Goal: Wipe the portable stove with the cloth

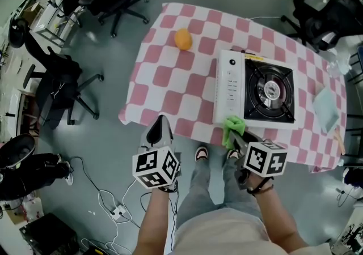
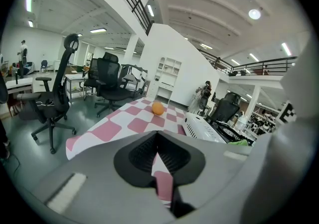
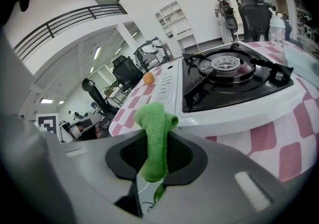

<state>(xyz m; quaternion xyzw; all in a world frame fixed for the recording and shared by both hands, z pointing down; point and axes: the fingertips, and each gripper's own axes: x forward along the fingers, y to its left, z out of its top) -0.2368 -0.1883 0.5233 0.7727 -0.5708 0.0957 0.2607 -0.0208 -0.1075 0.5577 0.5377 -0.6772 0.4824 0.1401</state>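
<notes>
We are at the start of the wipe: the cloth is in hand and brought up to the stove (image 1: 255,89), but the surface looks not yet worked.

The right gripper (image 1: 237,136) has its jaws pressed together on the green cloth (image 1: 233,127), which is pinched low down so that a folded tuft stands up past the tips. In the head view this tuft sits at the stove's near edge, below the white control strip and left of the burner. We cannot tell whether it touches the stove or stops just short of it.

The left gripper (image 1: 160,126) hangs at the table's (image 1: 170,78) near edge, well left of the stove. Its jaws are closed with nothing between them. It plays no part for now.

The stove lies flat on the checked table, with the burner and its black pan supports to the right and the white strip to the left. An orange (image 1: 182,39) rests well apart from it.

As we judge it, the next move is to tip the right gripper forward so the tuft lies on the white top, then drag it in strokes along that strip. The pan supports stand proud and could snag the cloth, so the black tray calls for shorter passes around them. The grip is small, so we should press lightly or the cloth may pull free.
</notes>
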